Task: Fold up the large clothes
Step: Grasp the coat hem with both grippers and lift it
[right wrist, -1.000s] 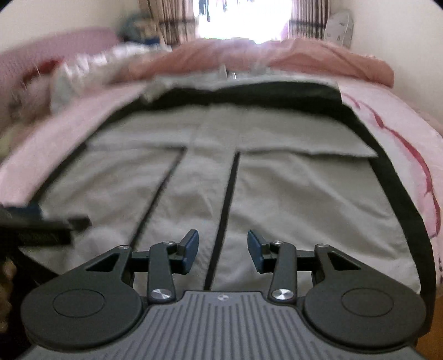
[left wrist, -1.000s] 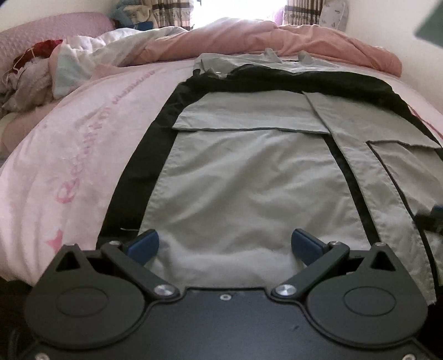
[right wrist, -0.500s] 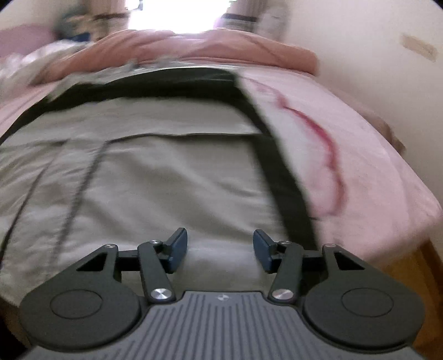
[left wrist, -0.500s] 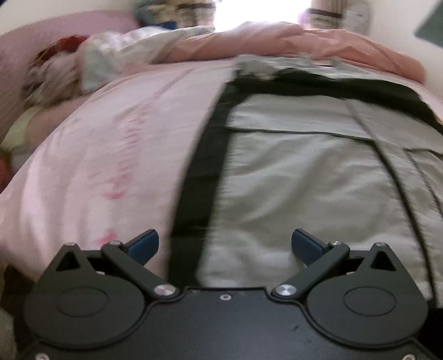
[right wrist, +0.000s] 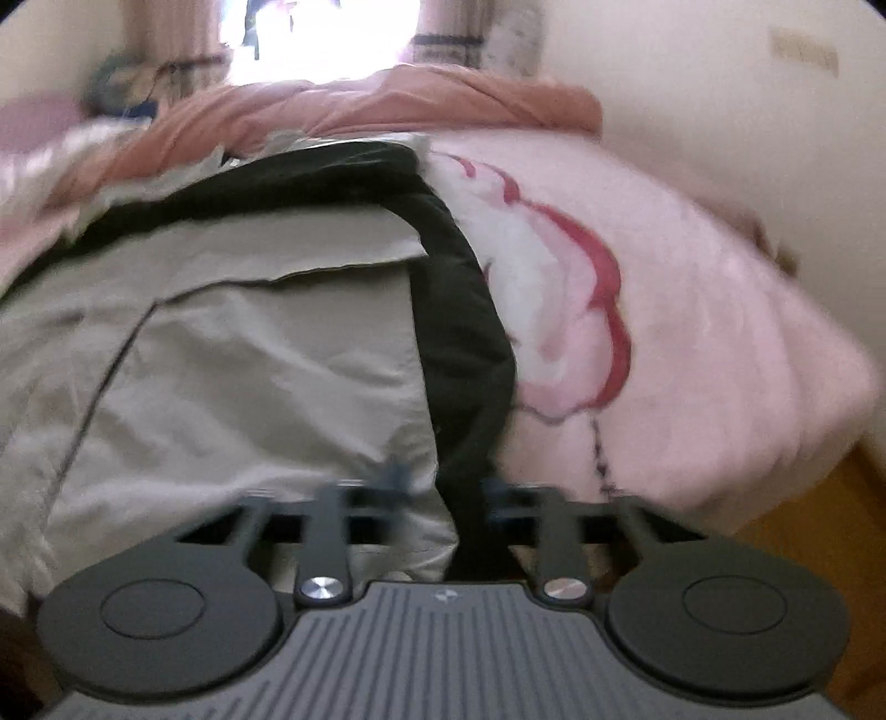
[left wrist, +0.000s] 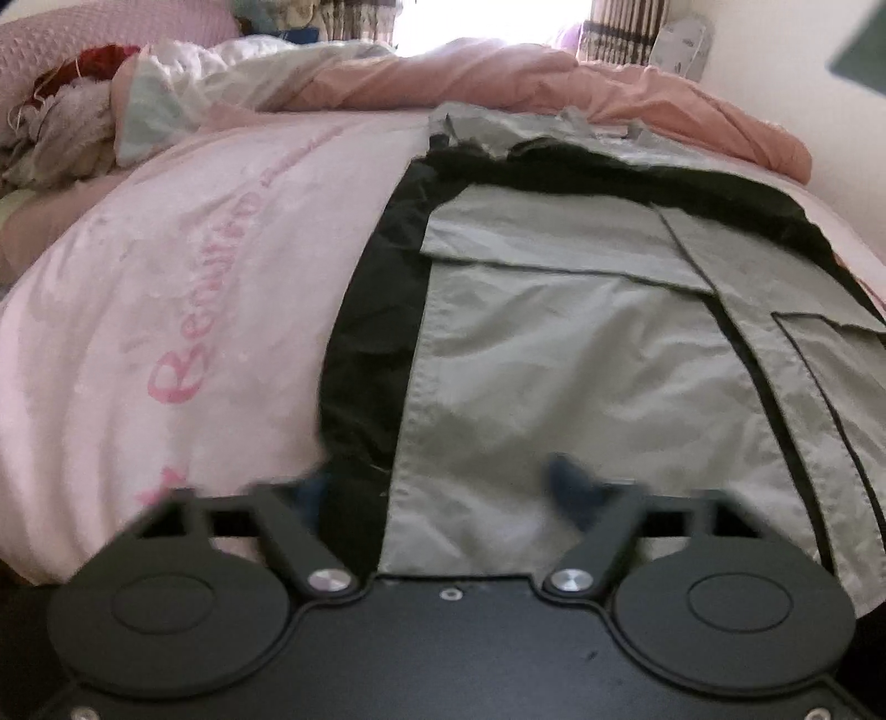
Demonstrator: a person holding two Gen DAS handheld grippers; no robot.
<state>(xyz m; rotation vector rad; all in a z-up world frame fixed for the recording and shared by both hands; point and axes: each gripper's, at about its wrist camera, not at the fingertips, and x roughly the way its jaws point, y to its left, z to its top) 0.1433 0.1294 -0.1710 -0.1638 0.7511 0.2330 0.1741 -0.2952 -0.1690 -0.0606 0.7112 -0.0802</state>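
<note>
Grey-and-black fabric jacket (left wrist: 581, 376) lies flat at the bed's (left wrist: 166, 288) near edge, sleeves in, final folds left. Left gripper (left wrist: 443, 482) & right gripper (right wrist: 443, 487) have just been closing astride hem corners, not yet clamped.

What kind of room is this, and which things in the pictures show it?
Most likely a bedroom. A grey and black garment lies spread on a bed with a pink cover, a bunched quilt sits at the far end, and curtains frame a bright window.

Pink-covered bed (left wrist: 183, 310), grey-and-black garment (left wrist: 554, 354) spread flat on it, rumpled salmon quilt (left wrist: 498, 77) beyond.
</note>
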